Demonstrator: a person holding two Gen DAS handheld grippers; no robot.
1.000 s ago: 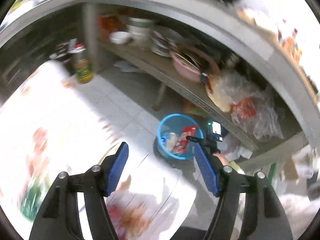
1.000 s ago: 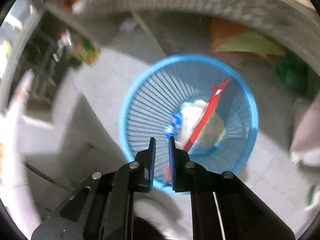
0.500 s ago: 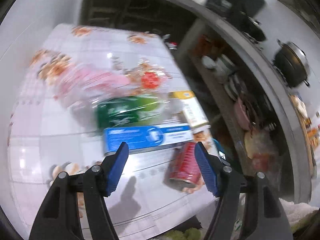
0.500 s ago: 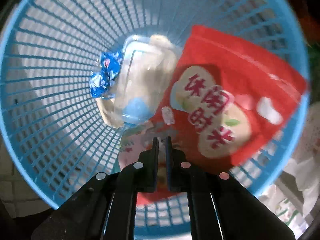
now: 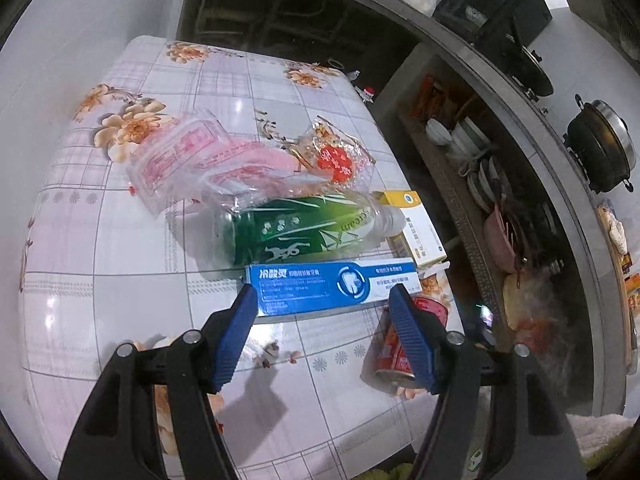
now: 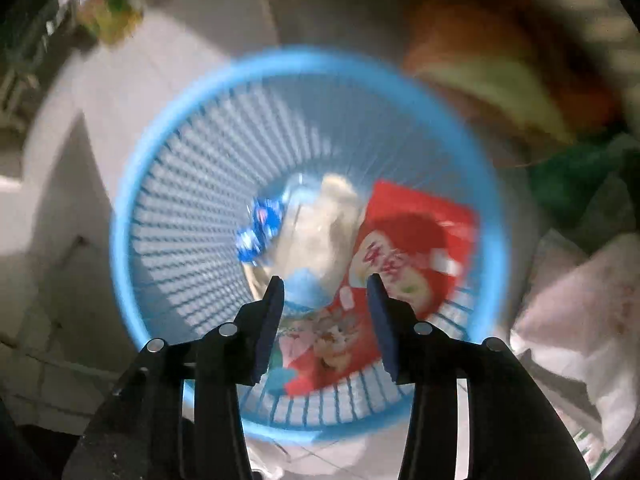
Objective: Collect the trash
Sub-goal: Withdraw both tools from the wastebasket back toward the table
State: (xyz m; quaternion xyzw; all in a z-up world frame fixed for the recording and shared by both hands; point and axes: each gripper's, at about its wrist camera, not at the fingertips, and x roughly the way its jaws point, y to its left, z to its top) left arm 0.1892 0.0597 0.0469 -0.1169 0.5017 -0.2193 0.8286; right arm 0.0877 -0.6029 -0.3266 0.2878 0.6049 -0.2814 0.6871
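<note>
- Right wrist view, blurred, looks straight down into a blue mesh basket [image 6: 132, 208] on the pale floor; a red snack bag [image 6: 416, 248] lies inside against its right wall, beside a clear plastic container [image 6: 320, 232] and a small blue wrapper [image 6: 260, 232].
- Right gripper [image 6: 326, 292] hangs above the basket, its jaws opening, nothing pressed between them.
- Left wrist view shows a floral tabletop [image 5: 100, 280] bearing the remaining litter, with a blue toothpaste box [image 5: 328, 284] as landmark.
- Behind the box lies a green-labelled bottle [image 5: 296, 228]; further back, pink-printed plastic bags [image 5: 192, 160].
- Right of it, a red can [image 5: 394, 352] and a yellow-and-white carton [image 5: 416, 228].
- Left gripper [image 5: 320, 304] hovers just before the box, jaws apart, empty.
</note>
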